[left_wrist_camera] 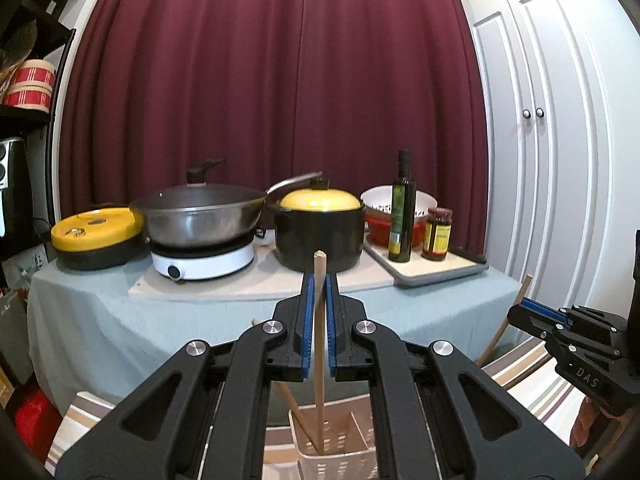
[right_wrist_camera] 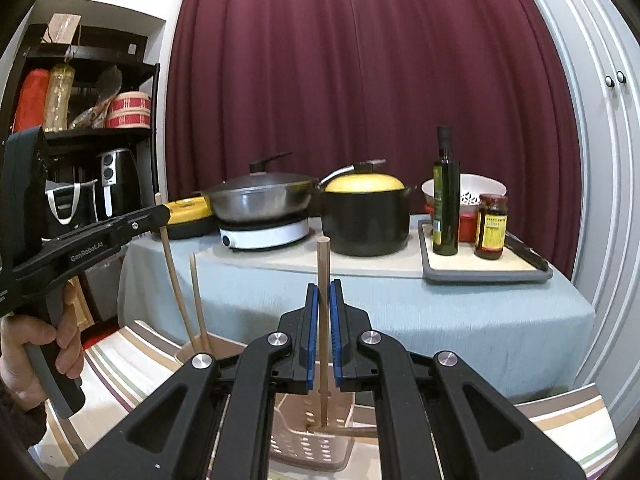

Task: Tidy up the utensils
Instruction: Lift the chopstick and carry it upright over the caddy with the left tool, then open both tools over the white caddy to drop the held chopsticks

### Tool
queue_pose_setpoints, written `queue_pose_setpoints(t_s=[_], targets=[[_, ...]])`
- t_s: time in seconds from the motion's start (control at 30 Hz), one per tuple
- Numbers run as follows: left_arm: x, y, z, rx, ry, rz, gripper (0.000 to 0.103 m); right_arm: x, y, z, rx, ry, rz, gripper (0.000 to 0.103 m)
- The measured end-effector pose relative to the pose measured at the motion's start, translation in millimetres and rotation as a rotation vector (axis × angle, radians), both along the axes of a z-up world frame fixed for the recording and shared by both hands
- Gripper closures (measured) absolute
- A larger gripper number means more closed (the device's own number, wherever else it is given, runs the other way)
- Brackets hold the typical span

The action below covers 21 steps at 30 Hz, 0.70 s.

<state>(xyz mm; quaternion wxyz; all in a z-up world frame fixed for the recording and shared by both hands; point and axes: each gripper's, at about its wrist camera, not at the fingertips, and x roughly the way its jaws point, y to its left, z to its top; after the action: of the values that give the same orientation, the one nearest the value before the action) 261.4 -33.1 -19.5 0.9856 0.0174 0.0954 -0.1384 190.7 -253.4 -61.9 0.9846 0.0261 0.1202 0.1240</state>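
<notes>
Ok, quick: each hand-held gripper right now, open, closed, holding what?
Left hand-held gripper: closed on a wooden chopstick over the white holder.
Right hand-held gripper: closed on another chopstick.

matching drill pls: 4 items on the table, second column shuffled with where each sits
Items
1. wok
2. olive oil bottle
3. yellow-lidded black pot
4. white colander bowl

Places
A. on the grey-rimmed board, beside the sauce jar
B. behind the bottle, on something red
C. on the white induction hob
D. between the hob and the board

Pairs: 1-C, 2-A, 3-D, 4-B
</notes>
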Motion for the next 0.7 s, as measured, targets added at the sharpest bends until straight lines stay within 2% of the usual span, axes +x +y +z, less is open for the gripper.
queue_pose_setpoints(t_s=[0.1, 0.17, 0.2, 0.3, 0.37, 0.57, 0.7], targets=[[-1, 0, -5, 0.006, 0.009, -0.003, 0.091, 0, 0, -2, 0.005, 0.007, -0.002, 0.096], [-6, -1, -6, 0.017, 0.001, 0.000, 0.079, -1, -1, -2, 0.009, 0.008, -0.001, 0.095], [-8, -1, -7, 0.022, -0.004, 0.000, 0.073, -2, -1, -1, 0.009, 0.005, -0.004, 0.090], [-16, -2, -7, 0.036, -0.019, 0.004, 0.064, -11, -3, 3, 0.008, -0.011, -0.015, 0.070], [-22, -1, -5, 0.032, -0.023, 0.008, 0.056, -16, -3, 6, 0.002, -0.023, -0.025, 0.066], [-51, 6, 0, 0.018, -0.033, 0.014, 0.046, -39, -5, 17, 0.002, -0.047, -0.038, 0.061], [-76, 10, -2, 0.033, -0.040, 0.021, 0.046, -60, -4, 17, -0.020, -0.052, -0.050, 0.060]])
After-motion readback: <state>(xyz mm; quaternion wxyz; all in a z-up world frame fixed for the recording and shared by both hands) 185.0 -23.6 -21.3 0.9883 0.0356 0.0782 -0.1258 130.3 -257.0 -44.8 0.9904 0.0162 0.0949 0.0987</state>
